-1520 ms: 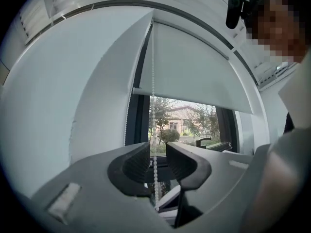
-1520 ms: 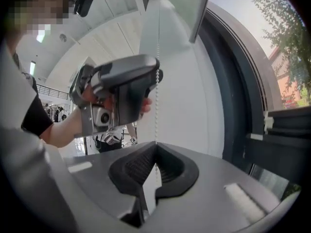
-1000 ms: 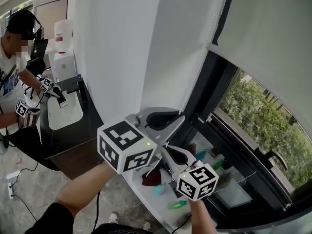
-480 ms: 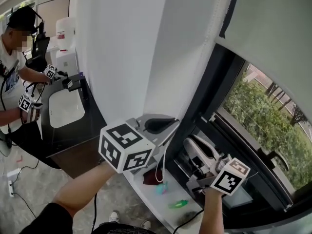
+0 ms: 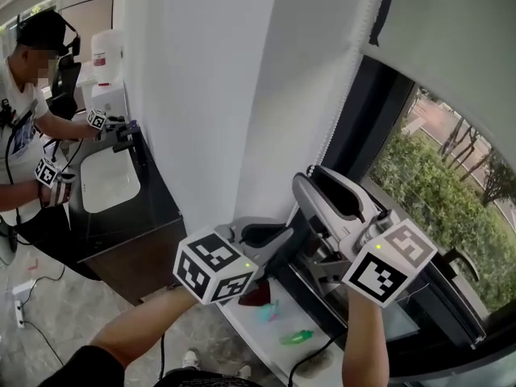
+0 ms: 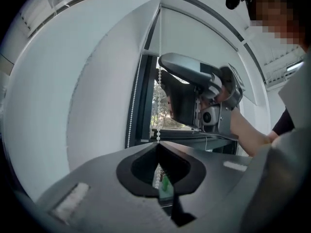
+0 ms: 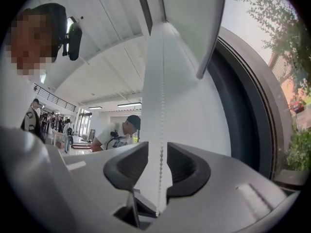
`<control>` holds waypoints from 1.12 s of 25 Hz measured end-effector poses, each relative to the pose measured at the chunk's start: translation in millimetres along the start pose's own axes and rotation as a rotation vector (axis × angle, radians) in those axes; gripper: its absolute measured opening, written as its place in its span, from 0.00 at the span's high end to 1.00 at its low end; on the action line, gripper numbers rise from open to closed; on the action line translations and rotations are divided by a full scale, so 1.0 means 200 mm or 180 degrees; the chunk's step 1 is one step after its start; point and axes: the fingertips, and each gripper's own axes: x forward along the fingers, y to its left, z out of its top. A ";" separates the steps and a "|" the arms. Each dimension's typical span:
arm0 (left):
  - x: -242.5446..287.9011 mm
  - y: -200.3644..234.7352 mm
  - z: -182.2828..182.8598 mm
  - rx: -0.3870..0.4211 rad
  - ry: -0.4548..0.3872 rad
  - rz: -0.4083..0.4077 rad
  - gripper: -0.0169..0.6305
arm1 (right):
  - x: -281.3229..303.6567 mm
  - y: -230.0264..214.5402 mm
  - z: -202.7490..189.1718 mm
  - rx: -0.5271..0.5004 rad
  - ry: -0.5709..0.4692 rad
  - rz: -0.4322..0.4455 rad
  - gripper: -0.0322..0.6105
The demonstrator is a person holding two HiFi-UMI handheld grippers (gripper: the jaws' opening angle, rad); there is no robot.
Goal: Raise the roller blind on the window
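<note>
The pale roller blind (image 5: 459,47) hangs over the upper part of the window, and its white bead chain (image 5: 343,95) runs down beside the dark frame. My left gripper (image 5: 286,232) is low and shut on the bead chain (image 6: 159,106), which comes straight down into its closed tips (image 6: 158,142). My right gripper (image 5: 305,176) is higher up and points along the chain. In the right gripper view its jaws (image 7: 158,154) are opening; the chain (image 7: 161,130) hangs free in the gap, touching neither pad. The blind (image 7: 194,13) shows above it.
A white pillar (image 5: 201,79) stands left of the chain, and the dark window frame (image 5: 363,135) is right of it. Below lies a white sill (image 5: 266,341) with small green and red items. At far left, another person (image 5: 24,111) works at a dark counter (image 5: 129,216).
My right gripper has let go low down beside the left one, risen along the chain to above the left gripper, and opened wide. The left gripper stayed shut on the chain and sank slightly.
</note>
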 end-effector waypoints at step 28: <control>-0.18 0.02 0.39 -0.0018 -0.0582 -0.0122 0.83 | -0.05 -0.06 -0.17 -0.0161 0.0027 -0.0203 0.94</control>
